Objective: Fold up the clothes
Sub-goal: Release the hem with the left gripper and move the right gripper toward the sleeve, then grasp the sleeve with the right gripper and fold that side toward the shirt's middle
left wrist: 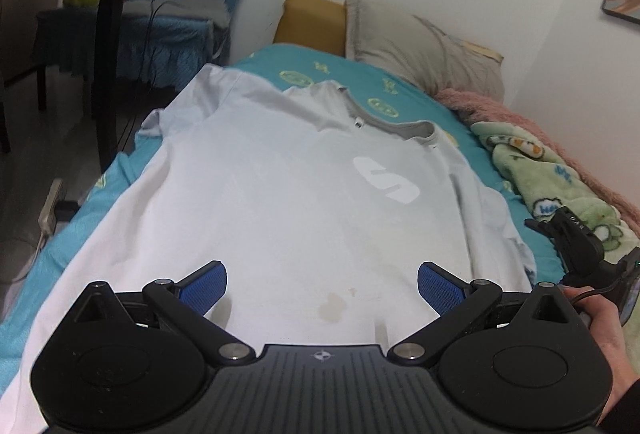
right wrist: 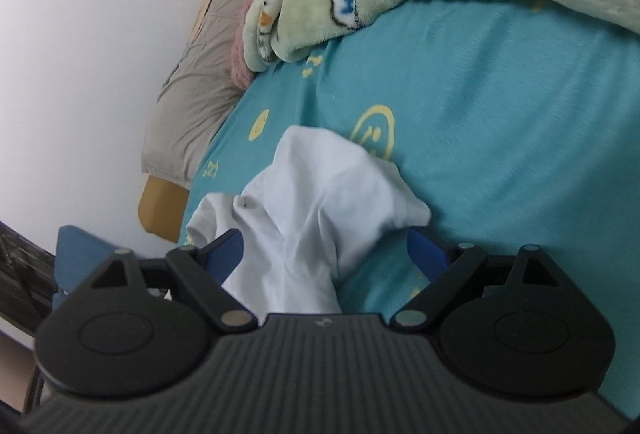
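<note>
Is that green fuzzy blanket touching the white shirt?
Apart. In the left wrist view, teal sheet shows between the white shirt and the green blanket.

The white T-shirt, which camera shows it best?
The left wrist view. There the T-shirt lies spread flat on the bed, with its grey collar, chest logo and a stain near the hem all visible. The right wrist view shows only one bunched sleeve between the open right tool.

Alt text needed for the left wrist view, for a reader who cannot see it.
A white T-shirt lies spread flat, front up, on a teal bedsheet, with the open left gripper above its lower part. The right gripper shows at the right edge, beside a green blanket.
</note>
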